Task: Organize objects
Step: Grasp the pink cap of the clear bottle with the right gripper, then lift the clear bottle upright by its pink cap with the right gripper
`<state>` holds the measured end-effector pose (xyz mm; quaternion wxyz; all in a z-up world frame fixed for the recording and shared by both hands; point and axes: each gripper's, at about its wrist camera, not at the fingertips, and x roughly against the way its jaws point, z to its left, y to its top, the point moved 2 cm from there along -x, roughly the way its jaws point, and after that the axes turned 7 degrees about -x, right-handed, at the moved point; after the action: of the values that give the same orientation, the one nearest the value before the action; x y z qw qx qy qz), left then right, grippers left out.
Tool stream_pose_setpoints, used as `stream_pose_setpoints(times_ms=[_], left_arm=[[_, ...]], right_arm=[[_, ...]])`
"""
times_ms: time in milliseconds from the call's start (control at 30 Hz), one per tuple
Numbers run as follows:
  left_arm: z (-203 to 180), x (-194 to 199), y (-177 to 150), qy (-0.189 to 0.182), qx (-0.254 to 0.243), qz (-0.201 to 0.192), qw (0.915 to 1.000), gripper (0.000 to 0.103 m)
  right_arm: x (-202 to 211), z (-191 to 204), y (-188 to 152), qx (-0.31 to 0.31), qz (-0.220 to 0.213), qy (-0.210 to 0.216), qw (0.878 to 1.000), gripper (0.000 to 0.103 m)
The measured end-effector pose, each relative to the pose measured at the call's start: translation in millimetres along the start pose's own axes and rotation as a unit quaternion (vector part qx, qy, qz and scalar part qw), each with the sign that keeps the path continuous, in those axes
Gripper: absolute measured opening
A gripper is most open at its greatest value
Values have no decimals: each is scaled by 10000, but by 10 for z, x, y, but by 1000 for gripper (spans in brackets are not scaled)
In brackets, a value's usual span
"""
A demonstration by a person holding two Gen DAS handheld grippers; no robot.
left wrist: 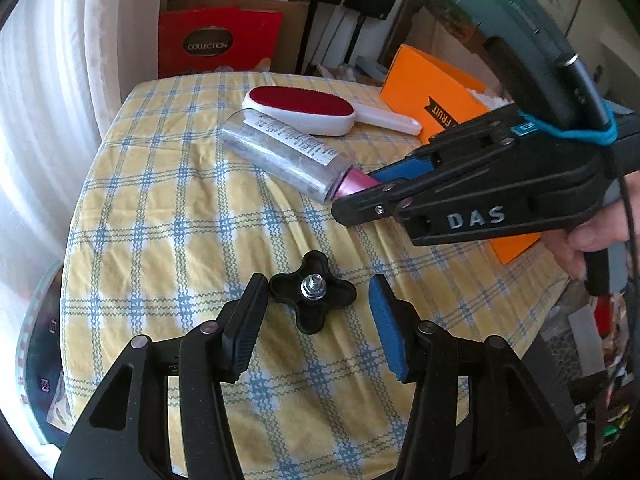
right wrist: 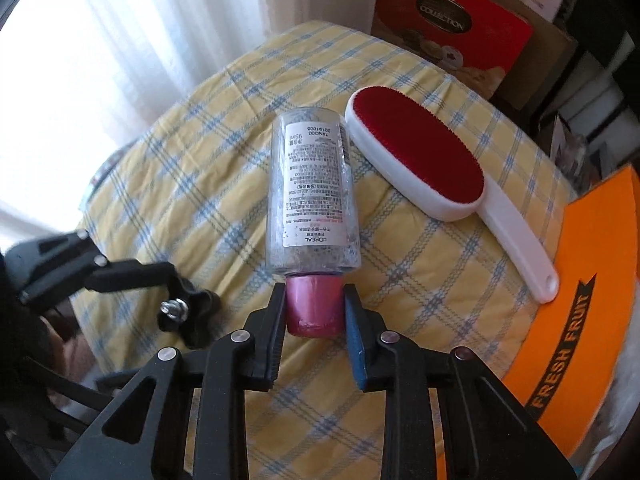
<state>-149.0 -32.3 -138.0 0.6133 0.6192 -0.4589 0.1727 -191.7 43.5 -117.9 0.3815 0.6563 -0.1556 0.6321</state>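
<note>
My right gripper [right wrist: 315,312] is clamped on the pink cap [right wrist: 314,306] of the bottle [right wrist: 310,196], both pads pressing the cap's sides. The bottle lies flat on the table [right wrist: 192,184], which is covered with a yellow and blue checked cloth; its white label faces up and its base points away from me. In the left wrist view the same right gripper [left wrist: 360,196] reaches in from the right, a hand [left wrist: 596,240] on its handle, with the cap [left wrist: 357,181] at its tips.

My left gripper [left wrist: 318,308] is released, jaws apart around the black star knob [left wrist: 313,297]. The knob sits on the cloth with its bolt and nut pointing up. The left pad looks right against one lobe; the right pad stands clear, so no grip. In the right wrist view that left gripper [right wrist: 176,280] shows at the left edge beside the knob [right wrist: 188,312].

The lint brush [right wrist: 420,156], red pad up with a white handle, lies just beside the bottle on its right, looks touching near the base. Its handle end rests at the edge of the orange box [right wrist: 592,280] printed FRESH FRUIT, at the table's right side. A red box [left wrist: 218,42] marked COLLECTION stands behind the table.
</note>
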Motion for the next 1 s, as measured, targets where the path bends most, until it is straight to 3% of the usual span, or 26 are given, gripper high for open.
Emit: stream_pose_setpoints(times_ms=[200,600,1000], left_arm=[[-11,-1,-9,111,-103,-1,9999,43],[-18,56,-10,21,212,-96,9997,43],[35,49,-29,146,338,-104,9993,43]], right_arm=[[280,-65,-175,-920,-408,568,9933,26],[1068,-139,-326,-1440,-1631,473,9749,26],[1205,-173,-362,-1420,-1773,399,9730,26]])
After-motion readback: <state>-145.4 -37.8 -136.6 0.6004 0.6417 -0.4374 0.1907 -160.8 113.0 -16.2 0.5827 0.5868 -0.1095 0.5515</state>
